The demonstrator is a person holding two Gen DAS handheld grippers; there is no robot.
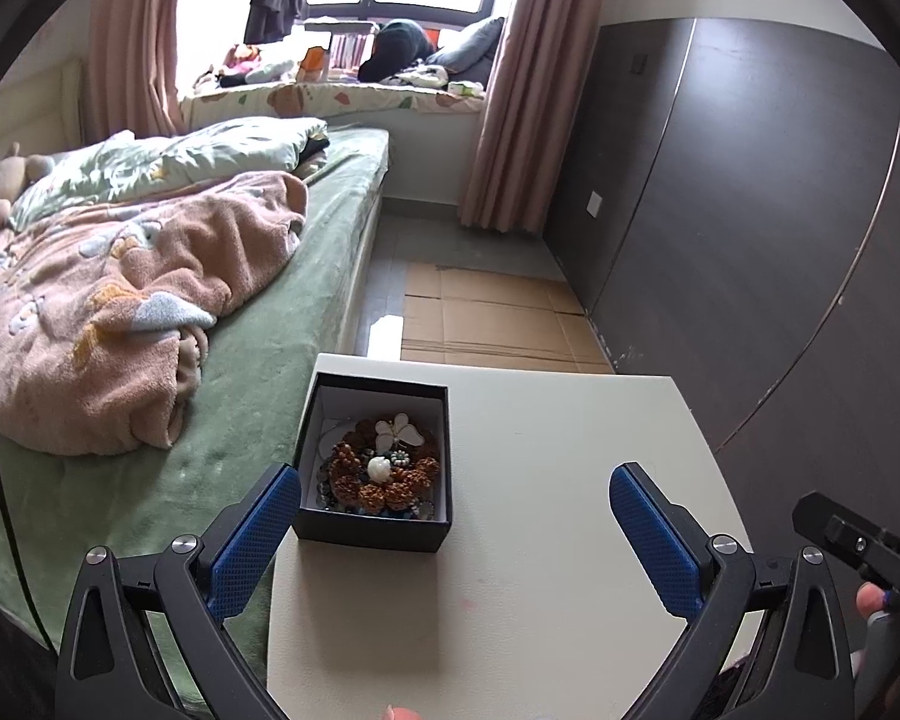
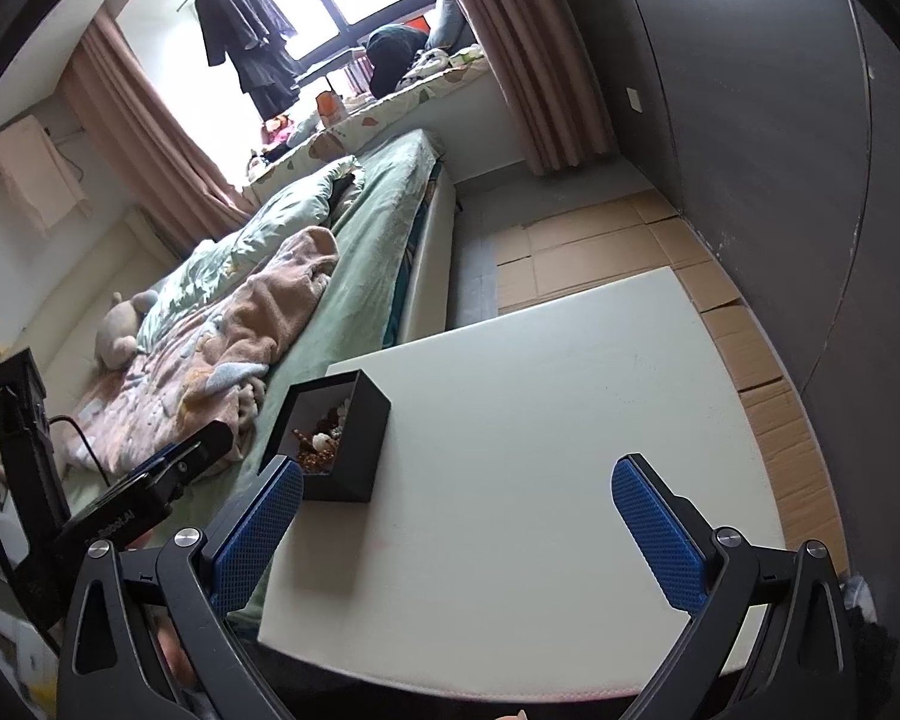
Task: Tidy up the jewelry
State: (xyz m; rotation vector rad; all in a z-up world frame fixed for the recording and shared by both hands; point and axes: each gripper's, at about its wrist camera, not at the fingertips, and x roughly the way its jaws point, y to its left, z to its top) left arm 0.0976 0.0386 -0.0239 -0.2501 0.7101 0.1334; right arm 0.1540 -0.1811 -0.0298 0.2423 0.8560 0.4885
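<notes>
Black jewelry box (image 1: 373, 462) sat at the white table's (image 1: 540, 450) bed-side edge, lid off, beads inside, just ahead-left of the left gripper (image 1: 455, 531), nearer it than the right gripper (image 2: 457, 531); both gaped wide, empty

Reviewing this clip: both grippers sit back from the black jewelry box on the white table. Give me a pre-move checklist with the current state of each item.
1. Left gripper open with nothing between its blue pads: ok.
2. Right gripper open and empty: ok.
3. Black jewelry box upright on the white table, lid off: ok.
4. Jewelry inside the box, brown bead strands with a white flower piece on top: ok.
5. No loose jewelry left on the table top: ok as far as both views show.
6. Box clear of the table edge: not ok, it stands close to the corner beside the bed.
7. Box lid within reach: cannot tell, no lid in either view.
</notes>
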